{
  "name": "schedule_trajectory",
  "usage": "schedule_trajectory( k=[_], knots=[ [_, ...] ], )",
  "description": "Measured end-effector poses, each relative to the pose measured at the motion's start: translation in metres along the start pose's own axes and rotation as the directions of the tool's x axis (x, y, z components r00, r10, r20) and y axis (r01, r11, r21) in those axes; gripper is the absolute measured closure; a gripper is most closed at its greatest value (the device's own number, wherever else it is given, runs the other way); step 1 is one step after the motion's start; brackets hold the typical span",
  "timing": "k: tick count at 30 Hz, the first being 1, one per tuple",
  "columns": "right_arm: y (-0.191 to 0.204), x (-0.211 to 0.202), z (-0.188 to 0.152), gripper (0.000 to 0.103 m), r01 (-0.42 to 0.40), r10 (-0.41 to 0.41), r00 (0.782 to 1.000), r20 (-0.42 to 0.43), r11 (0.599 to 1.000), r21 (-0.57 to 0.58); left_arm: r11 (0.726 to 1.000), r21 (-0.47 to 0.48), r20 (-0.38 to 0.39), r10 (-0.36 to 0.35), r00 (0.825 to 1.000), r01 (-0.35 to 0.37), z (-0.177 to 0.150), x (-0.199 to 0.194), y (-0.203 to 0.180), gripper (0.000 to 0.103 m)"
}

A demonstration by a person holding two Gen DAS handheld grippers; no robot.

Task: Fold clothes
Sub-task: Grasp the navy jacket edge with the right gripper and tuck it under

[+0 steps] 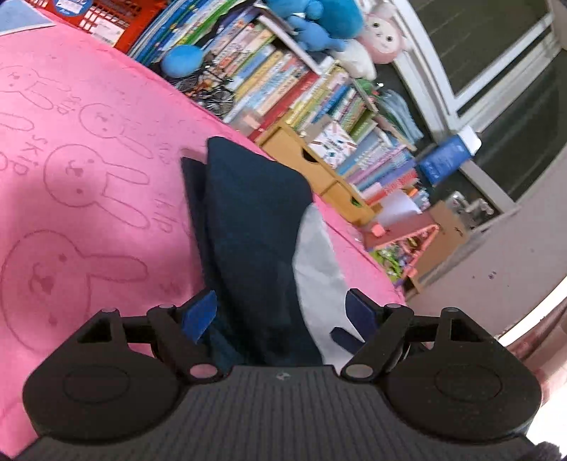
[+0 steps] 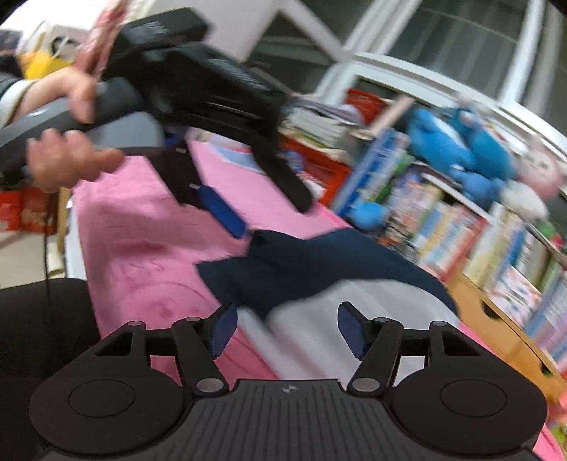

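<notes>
A folded dark navy garment [image 1: 255, 220] with a pale grey-white part [image 1: 319, 269] lies on the pink bunny-print blanket [image 1: 88, 170]. My left gripper [image 1: 281, 314] hovers low over its near end. The blue pads stand wide apart, one on each side of the cloth, and neither presses on it. In the right wrist view the same garment [image 2: 312, 269] lies just ahead of my right gripper [image 2: 287, 329], which is open with nothing pinched between its pads. Further back in that view, a hand [image 2: 67, 166] holds the left gripper [image 2: 273, 218] open above the blanket.
A crowded bookshelf [image 1: 301, 92] runs along the far edge of the blanket, with blue plush toys [image 1: 319, 21] and a pink plush [image 1: 384, 35] on top. A wooden drawer box [image 1: 319, 170] and a red crate [image 1: 117, 21] stand by it. A window [image 1: 496, 53] is behind.
</notes>
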State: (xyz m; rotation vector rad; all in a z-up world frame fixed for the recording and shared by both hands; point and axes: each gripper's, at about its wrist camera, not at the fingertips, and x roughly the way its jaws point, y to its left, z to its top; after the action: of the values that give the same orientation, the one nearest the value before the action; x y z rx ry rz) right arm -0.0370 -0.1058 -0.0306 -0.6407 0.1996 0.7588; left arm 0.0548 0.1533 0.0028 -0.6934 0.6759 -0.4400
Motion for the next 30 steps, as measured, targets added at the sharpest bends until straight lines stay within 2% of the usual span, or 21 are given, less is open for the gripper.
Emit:
schedule_trajectory(
  k=[1, 3, 5, 8, 11, 12, 16, 18, 21, 23, 24, 25, 26, 27, 30],
  knots=[
    [0.005, 0.01, 0.004, 0.067, 0.011, -0.011, 1.0, 0.001, 1.0, -0.016, 1.0, 0.002, 0.004, 0.006, 1.0, -0.006, 0.001, 0.003, 0.002, 0.023],
    [0.005, 0.025, 0.011, 0.087, 0.014, -0.015, 1.0, 0.004, 0.999, 0.031, 1.0, -0.001, 0.015, 0.016, 1.0, -0.016, 0.007, 0.007, 0.005, 0.023],
    [-0.004, 0.035, 0.017, 0.093, -0.001, -0.001, 1.0, 0.014, 0.992, 0.13, 1.0, -0.01, 0.027, 0.027, 0.999, -0.027, 0.011, 0.008, 0.01, 0.023],
    [-0.007, 0.045, 0.024, 0.094, 0.012, -0.016, 1.0, 0.019, 0.985, 0.17, 0.999, -0.001, 0.036, 0.053, 0.998, -0.053, 0.018, 0.009, 0.015, 0.023],
    [-0.001, 0.048, 0.027, 0.094, -0.04, 0.037, 0.999, 0.02, 0.985, 0.166, 0.998, 0.019, 0.038, 0.064, 0.997, -0.064, 0.021, 0.011, 0.017, 0.023],
    [0.001, 0.049, 0.025, 0.094, -0.048, 0.047, 0.999, 0.009, 0.988, 0.15, 0.997, 0.03, 0.039, 0.071, 0.997, -0.072, 0.022, 0.013, 0.016, 0.019],
    [0.003, 0.049, 0.011, 0.094, -0.089, 0.093, 0.995, -0.034, 0.989, 0.121, 0.983, 0.122, 0.065, 0.129, 0.989, -0.137, 0.027, 0.02, 0.006, 0.016],
    [-0.001, 0.044, 0.005, 0.094, -0.124, 0.13, 0.991, -0.04, 0.984, 0.127, 0.98, 0.142, 0.058, 0.135, 0.989, -0.142, 0.028, 0.028, 0.004, 0.014],
    [-0.012, 0.033, 0.004, 0.092, -0.204, 0.211, 0.977, -0.028, 0.966, 0.162, 0.972, 0.168, 0.002, 0.165, 0.986, -0.162, 0.025, 0.047, 0.003, 0.014],
    [-0.031, 0.021, 0.002, 0.089, -0.284, 0.293, 0.956, 0.003, 0.924, 0.257, 0.956, 0.218, -0.031, 0.209, 0.977, -0.198, 0.017, 0.057, -0.001, 0.014],
    [-0.042, 0.014, 0.0, 0.083, -0.318, 0.326, 0.945, 0.03, 0.895, 0.312, 0.943, 0.258, -0.019, 0.222, 0.975, -0.209, 0.012, 0.058, -0.004, 0.013],
    [-0.057, 0.007, -0.004, 0.077, -0.323, 0.327, 0.944, 0.052, 0.872, 0.367, 0.93, 0.296, -0.014, 0.233, 0.972, -0.219, 0.007, 0.059, -0.007, 0.013],
    [-0.071, 0.001, -0.009, 0.063, -0.327, 0.327, 0.942, 0.074, 0.846, 0.42, 0.918, 0.325, -0.011, 0.242, 0.97, -0.225, 0.004, 0.059, -0.009, 0.013],
    [-0.086, -0.006, -0.013, 0.052, -0.328, 0.323, 0.942, 0.094, 0.818, 0.472, 0.906, 0.353, -0.008, 0.251, 0.968, -0.232, 0.0, 0.06, -0.011, 0.013],
    [-0.133, -0.02, -0.037, 0.05, -0.213, 0.216, 0.974, 0.072, 0.751, 0.625, 0.875, 0.416, 0.006, 0.27, 0.963, -0.248, -0.009, 0.061, -0.016, 0.01]
  ],
)
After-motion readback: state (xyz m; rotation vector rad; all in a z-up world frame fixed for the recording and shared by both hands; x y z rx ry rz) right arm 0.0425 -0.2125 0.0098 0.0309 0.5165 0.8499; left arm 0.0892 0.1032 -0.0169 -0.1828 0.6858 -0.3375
